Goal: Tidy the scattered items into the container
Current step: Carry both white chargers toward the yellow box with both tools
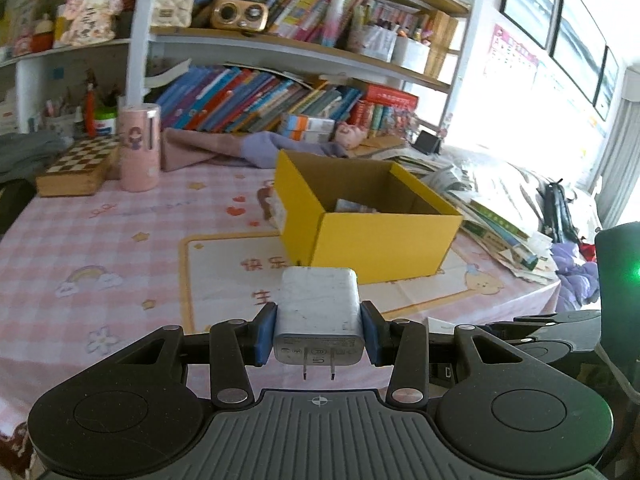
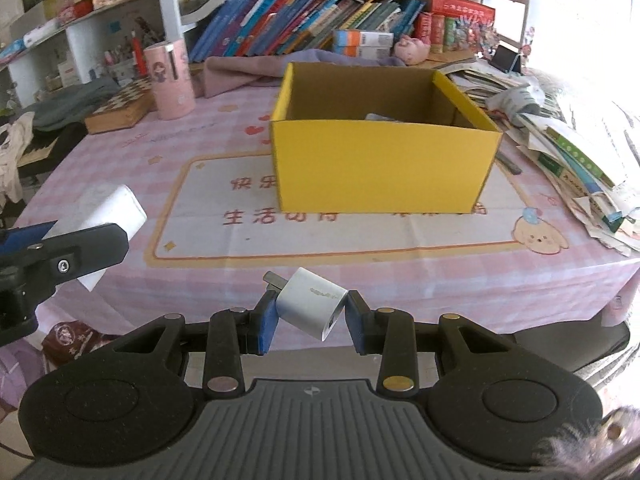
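My left gripper [image 1: 319,334] is shut on a large white charger [image 1: 319,312], its two prongs pointing back at the camera, held above the table in front of the yellow cardboard box [image 1: 384,248]. My right gripper [image 2: 310,318] is shut on a small white charger cube [image 2: 310,306], tilted, prongs up to the left. The yellow box [image 2: 380,168] stands open ahead at the table's middle, with some items inside. The left gripper and its charger [image 2: 108,216] also show at the left of the right wrist view.
A pink checked tablecloth [image 2: 200,264] covers the table. A pink cylinder [image 2: 170,80] and a chessboard box [image 2: 120,110] stand at the back left. Stacked books and papers [image 2: 568,152] lie right of the box. A bookshelf [image 1: 280,92] rises behind.
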